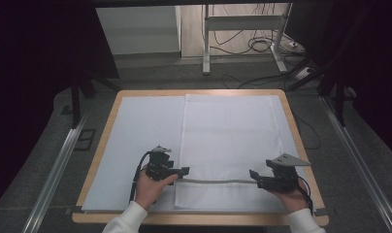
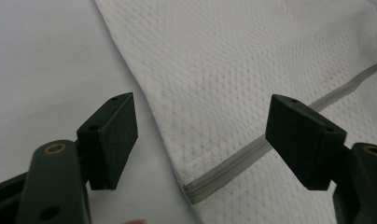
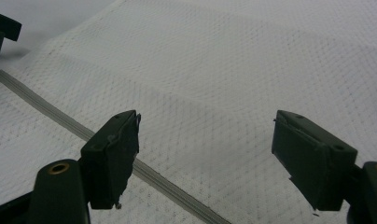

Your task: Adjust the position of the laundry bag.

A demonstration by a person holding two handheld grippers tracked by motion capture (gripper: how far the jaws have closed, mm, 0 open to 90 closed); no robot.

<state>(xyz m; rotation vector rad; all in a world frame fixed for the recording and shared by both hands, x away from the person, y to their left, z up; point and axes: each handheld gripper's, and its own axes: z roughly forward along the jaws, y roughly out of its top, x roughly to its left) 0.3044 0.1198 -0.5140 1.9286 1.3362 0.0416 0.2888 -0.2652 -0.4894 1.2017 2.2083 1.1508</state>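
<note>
Your white mesh laundry bag (image 1: 228,145) lies flat on the pale sheet (image 1: 136,145) that covers the wooden table (image 1: 103,127), and its grey zipper (image 1: 216,181) runs across the bag near the edge closest to you. Your left gripper (image 1: 184,171) sits at the zipper's left end, your right gripper (image 1: 252,174) at its right end, each pointing inward along the zipper. Left of the bag the sheet is bare and wide; right of the bag only a narrow strip of sheet remains before the table's rim, and little is left between the zipper and the near rim. From above you can barely judge the jaws. The left gripper view settles it: the jaws stand wide apart, nothing between the pads (image 2: 114,140), with the bag's left seam and the zipper's end (image 2: 196,191) lying in the gap below. The right gripper view shows its jaws equally spread, empty, the zipper (image 3: 60,116) passing diagonally under the left pad (image 3: 112,158); whether that pad touches the mesh is hard to say. Your other gripper's jaw tip (image 3: 2,30) shows at that view's far left corner.
</note>
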